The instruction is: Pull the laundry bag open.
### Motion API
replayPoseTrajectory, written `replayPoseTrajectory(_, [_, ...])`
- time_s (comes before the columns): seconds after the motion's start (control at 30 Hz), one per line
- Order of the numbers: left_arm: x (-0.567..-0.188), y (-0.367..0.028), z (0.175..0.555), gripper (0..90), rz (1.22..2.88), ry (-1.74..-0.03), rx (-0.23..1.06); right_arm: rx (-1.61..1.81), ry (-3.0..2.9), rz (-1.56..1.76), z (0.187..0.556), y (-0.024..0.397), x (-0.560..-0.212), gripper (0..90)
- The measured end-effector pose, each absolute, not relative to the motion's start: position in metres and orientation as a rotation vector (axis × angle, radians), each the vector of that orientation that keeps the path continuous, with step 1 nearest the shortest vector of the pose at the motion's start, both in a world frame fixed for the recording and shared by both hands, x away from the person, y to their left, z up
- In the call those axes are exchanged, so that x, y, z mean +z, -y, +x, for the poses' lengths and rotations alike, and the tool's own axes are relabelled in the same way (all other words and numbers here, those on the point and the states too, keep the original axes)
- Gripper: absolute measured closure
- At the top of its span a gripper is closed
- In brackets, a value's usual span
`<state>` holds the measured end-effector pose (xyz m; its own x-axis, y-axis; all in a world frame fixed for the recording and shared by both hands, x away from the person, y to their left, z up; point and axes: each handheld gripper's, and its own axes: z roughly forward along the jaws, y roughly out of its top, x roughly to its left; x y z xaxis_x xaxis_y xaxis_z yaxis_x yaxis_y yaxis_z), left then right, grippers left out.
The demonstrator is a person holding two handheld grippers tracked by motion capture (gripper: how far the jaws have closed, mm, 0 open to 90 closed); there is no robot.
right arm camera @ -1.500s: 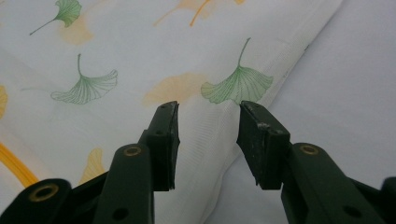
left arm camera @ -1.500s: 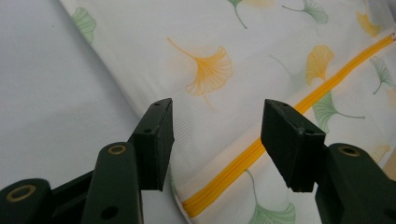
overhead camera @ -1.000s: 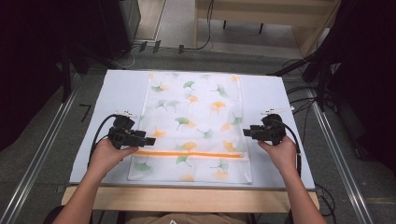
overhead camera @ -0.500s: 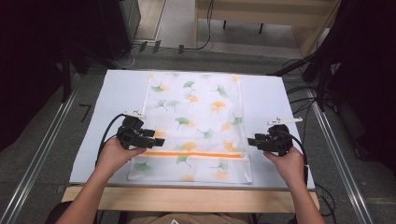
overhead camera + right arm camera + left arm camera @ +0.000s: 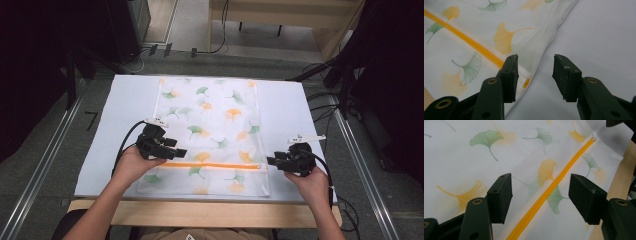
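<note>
A white mesh bag (image 5: 210, 120) printed with green and orange ginkgo leaves lies flat on the white table mat (image 5: 125, 110). An orange zipper (image 5: 215, 164) runs across its near part. My left gripper (image 5: 180, 150) hovers over the zipper's left end, open; in the left gripper view its jaws (image 5: 540, 192) straddle the zipper (image 5: 554, 186) without touching it. My right gripper (image 5: 272, 161) stands open at the bag's right edge. In the right gripper view the gripper (image 5: 536, 72) sits astride the bag's hem, where the zipper (image 5: 469, 41) ends.
The wooden front edge (image 5: 200, 212) of the table runs just below the mat. Metal rails (image 5: 45, 165) flank both sides. Black cables (image 5: 325, 107) lie off the right side, and a wooden frame (image 5: 280, 15) stands behind the table.
My left gripper has moved right, onto the bag near the zipper. My right gripper has drawn back toward the near edge, down to the zipper's right end. The bag has not moved.
</note>
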<state>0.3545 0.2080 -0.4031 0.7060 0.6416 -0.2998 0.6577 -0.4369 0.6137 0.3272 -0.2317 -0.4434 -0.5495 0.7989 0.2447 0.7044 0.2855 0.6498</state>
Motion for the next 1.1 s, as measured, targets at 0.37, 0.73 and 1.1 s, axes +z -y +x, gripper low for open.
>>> replayPoseTrajectory(0.37, [-0.406,-0.186,0.363,36.1,2.205,-0.927,-0.069,1.098,-2.428,1.423,0.311,0.233,-0.451,55.9])
replayPoseTrajectory(0.73, [-0.408,-0.174,0.368,36.1,2.222,-0.903,-0.092,1.027,-2.495,1.340,0.304,0.221,-0.464,56.0])
replayPoseTrajectory(1.1, [-0.409,-0.176,0.366,36.2,2.227,-0.916,-0.087,1.001,-2.509,1.264,0.311,0.209,-0.470,56.3])
